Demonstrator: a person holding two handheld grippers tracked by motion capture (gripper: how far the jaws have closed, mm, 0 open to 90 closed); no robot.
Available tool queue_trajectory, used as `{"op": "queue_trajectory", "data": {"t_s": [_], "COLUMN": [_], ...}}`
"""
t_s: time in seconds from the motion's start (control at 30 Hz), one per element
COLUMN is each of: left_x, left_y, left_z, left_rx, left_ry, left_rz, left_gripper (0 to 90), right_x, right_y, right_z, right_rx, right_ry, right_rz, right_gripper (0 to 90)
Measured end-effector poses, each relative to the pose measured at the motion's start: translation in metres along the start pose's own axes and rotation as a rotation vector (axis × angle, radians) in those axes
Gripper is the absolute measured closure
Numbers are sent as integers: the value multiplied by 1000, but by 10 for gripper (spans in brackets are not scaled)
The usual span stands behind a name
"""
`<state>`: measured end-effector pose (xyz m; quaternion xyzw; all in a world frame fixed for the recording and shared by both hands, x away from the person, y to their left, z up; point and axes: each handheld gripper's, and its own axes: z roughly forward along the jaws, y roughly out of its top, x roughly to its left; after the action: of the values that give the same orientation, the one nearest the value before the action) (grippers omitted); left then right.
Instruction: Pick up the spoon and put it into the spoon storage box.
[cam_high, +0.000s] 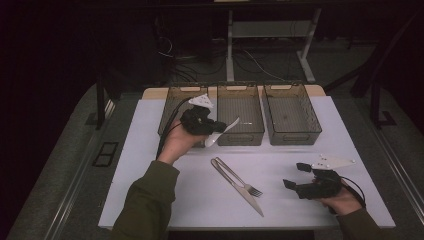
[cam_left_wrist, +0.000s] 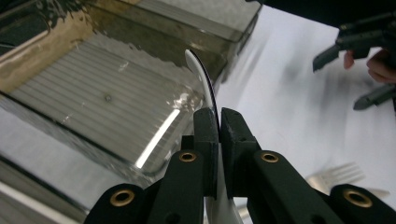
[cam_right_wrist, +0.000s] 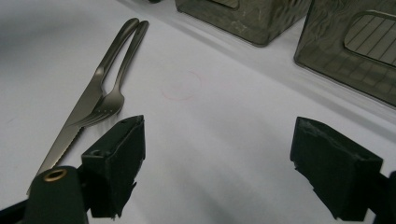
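Fork (cam_high: 239, 179) beside knife (cam_high: 242, 191), before bins (cam_high: 240, 114)

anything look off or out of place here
Nothing is spilled or broken. The left gripper is shut on a white spoon by the three bins. The knife and fork lie on the table with handles touching, splayed in a narrow V. The right gripper is open.

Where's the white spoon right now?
In the high view, the white spoon is clamped in the left gripper, raised at the near edge between the left bin and middle bin.
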<state>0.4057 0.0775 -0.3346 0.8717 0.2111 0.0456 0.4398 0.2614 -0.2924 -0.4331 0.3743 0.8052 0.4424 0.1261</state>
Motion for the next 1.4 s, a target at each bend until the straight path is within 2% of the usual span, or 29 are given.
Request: {"op": "queue_trajectory", "data": {"t_s": [0.47, 0.57, 0.7, 0.8, 1.0, 1.03, 1.07, 1.27, 1.33, 1.4], "left_x": [18, 20, 25, 29, 39, 40, 42, 47, 48, 48], "left_y": [28, 30, 30, 28, 24, 23, 23, 18, 17, 16], "left_z": [29, 37, 46, 53, 60, 62, 62, 72, 74, 78], "left_rx": [-10, -10, 2, -13, 4, -1, 9, 27, 44, 37], "left_ry": [32, 51, 65, 82, 111, 115, 115, 112, 112, 114], "left_rz": [12, 13, 14, -12, -2, -16, -12, -49, -46, -63], "left_gripper": [848, 848, 848, 848, 847, 848, 847, 847, 847, 846], "right_x": [0, 0, 0, 0, 0, 0, 0, 0, 0, 0], "right_y": [0, 0, 0, 0, 0, 0, 0, 0, 0, -1], "right_z": [0, 0, -1, -1, -1, -1, -1, -1, -1, -1], "right_rx": [-1, 0, -1, -2, -1, -1, -1, 0, -1, -1], "right_ry": [3, 3, 6, 8, 9, 8, 8, 8, 10, 11], "right_rz": [-1, 0, 6, 3, 4, 4, 4, 5, 5, 5], "right_gripper": [179, 179, 179, 179, 179, 179, 179, 179, 179, 179]}}
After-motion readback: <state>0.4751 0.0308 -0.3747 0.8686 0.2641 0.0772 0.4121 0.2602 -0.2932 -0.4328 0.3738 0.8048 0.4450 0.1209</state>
